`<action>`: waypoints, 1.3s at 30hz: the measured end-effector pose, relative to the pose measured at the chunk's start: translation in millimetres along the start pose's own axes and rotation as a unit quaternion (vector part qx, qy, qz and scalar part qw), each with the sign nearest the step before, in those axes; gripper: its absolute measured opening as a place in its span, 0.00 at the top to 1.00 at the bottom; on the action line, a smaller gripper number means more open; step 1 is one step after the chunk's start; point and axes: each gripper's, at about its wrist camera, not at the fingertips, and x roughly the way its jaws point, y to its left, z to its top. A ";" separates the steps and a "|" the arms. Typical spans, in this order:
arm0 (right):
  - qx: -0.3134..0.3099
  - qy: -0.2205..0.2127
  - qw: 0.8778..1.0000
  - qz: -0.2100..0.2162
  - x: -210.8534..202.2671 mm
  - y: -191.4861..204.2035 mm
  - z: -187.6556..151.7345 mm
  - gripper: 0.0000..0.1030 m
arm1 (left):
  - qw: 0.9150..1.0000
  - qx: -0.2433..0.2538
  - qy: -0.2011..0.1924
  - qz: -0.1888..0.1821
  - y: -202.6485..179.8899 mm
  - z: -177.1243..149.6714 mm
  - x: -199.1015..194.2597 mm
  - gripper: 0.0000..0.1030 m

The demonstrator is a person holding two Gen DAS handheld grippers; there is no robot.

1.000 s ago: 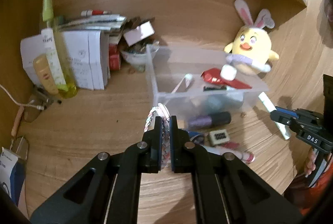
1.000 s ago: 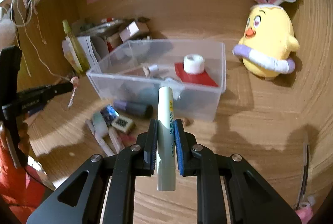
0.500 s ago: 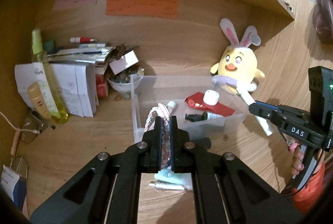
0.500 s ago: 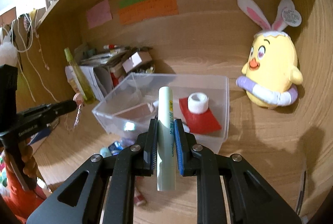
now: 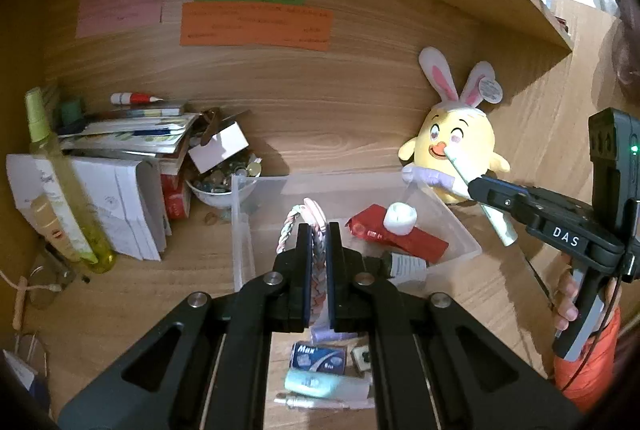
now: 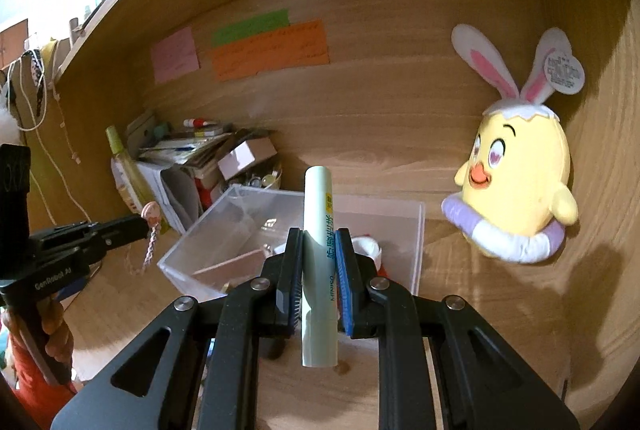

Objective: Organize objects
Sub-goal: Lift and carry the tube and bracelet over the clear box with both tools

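- The left gripper (image 5: 319, 262) is clamped tight on a braided pastel bracelet (image 5: 294, 226), whose loop sticks up past the fingertips; in the right wrist view the same bracelet (image 6: 149, 242) dangles from it beside the bin.
- The right gripper (image 6: 318, 270) is closed on a pale green tube (image 6: 319, 262), held upright with both ends poking out of the jaws.
- A second ago the left gripper sat low over the desk in front of the clear plastic bin (image 5: 244, 230); now it is higher and its tips line up with the bin's open top. The right one has also come up, so the tube stands level with the bin's rim (image 6: 420, 242). I judge both loads are ready to drop in.
- Left behind on the desk below the left gripper: a mint-coloured tube (image 5: 320, 382), a small blue packet (image 5: 318, 358) and a little tile-like piece (image 5: 360, 354), so sorting is not finished.
- Inside the bin lie a red packet (image 5: 400, 238) with a white tape roll (image 5: 399, 218) on it.
- The surface is a wood-grain desk (image 5: 140, 294) in an alcove; a yellow chick plush with bunny ears (image 6: 520, 186) sits right of the bin, papers and a spray bottle (image 5: 60, 186) clutter the left.
- Pink, green and orange notes (image 5: 256, 24) hang on the back panel under a shelf.
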 end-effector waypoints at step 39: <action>-0.043 0.121 0.992 0.008 110.5 20.9 -26.8 0.86 | 0.992 -0.009 0.112 -0.047 4.9 -11.7 98.0 0.95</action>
